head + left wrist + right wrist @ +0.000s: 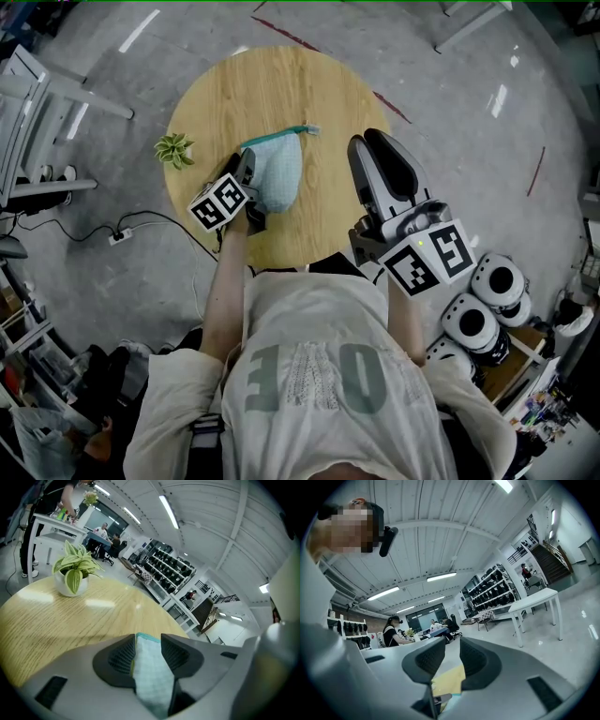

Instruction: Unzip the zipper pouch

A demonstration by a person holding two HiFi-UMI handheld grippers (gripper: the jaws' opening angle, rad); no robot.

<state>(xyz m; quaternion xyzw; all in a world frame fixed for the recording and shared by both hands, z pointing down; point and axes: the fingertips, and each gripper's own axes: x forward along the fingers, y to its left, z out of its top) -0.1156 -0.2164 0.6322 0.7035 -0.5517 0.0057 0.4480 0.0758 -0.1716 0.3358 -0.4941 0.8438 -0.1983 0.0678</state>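
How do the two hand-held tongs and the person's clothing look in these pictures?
The left tongs and right tongs have grey-white shells with dark ribbed pads. Each carries a white cube with black square markers. The person wears a pale short-sleeved T-shirt with faded grey letters.

Round light-wood table (281,84) standing on a grey floor (469,141); a small potted plant (174,149) with striped leaves sits at its rim; a pale teal zipper pouch (277,169) lies flat on the wood, near the plant, to its right.
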